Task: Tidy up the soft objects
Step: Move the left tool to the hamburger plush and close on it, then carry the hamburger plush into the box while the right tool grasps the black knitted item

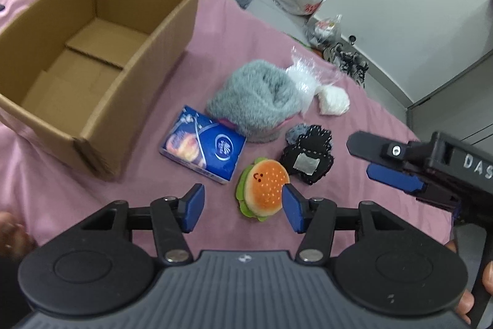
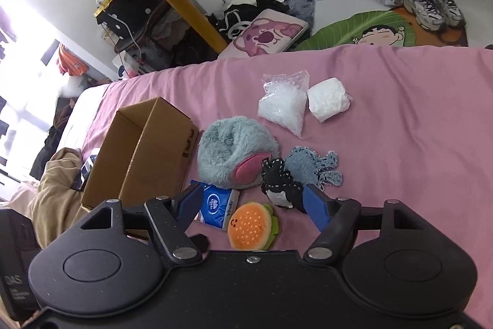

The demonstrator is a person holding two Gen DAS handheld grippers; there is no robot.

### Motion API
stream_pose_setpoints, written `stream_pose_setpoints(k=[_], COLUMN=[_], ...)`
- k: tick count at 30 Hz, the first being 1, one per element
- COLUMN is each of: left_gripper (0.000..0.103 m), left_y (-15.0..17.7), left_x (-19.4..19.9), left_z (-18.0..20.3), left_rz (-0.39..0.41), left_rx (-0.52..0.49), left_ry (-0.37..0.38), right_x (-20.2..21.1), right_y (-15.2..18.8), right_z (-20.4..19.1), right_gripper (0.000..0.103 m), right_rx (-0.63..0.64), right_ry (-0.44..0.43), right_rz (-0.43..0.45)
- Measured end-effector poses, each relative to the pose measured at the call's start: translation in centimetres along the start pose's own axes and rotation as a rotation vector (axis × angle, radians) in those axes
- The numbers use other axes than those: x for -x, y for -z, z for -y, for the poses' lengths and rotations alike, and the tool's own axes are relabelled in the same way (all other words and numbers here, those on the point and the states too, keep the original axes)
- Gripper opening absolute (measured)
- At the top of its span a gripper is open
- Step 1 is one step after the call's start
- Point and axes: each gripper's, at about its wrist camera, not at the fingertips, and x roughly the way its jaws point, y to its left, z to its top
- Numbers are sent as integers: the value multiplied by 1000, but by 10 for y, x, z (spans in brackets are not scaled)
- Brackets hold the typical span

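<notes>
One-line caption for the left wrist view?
Open left gripper hovers near a burger plush beside an empty cardboard box.

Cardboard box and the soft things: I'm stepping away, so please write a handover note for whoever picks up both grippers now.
Left gripper: open, empty, above the burger plush.
Right gripper: open, empty, over the same cluster.
Cardboard box: open, nothing seen inside.
On the pink sheet beside it: tissue pack, grey furry item, black patch, denim patch, clear bag, white bundle.
Done: nothing boxed.
Left: all of them.
</notes>
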Motion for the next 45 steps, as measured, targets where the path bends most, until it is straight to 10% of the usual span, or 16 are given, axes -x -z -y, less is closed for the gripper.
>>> stream_pose_setpoints(k=[17,21,23,45], left_gripper=[53,50,30,21], left_y=[1,2,2,-12], left_x=[-61,-65,-65,4], left_z=[11,14,13,7], left_rz=[-62,-59,-63,76], left_rx=[74,74,86,62], left_ry=[-35,-27,-4,50], right_x=[-52,-57,-55,-12], right_y=[-11,-8,-9,4], right_z=[18,15,16,-20], right_gripper=[52,28,16,14], right_rx=[82,108,100,53], right_ry=[18,18,16,14], right_rz=[-62,-83,-83,93])
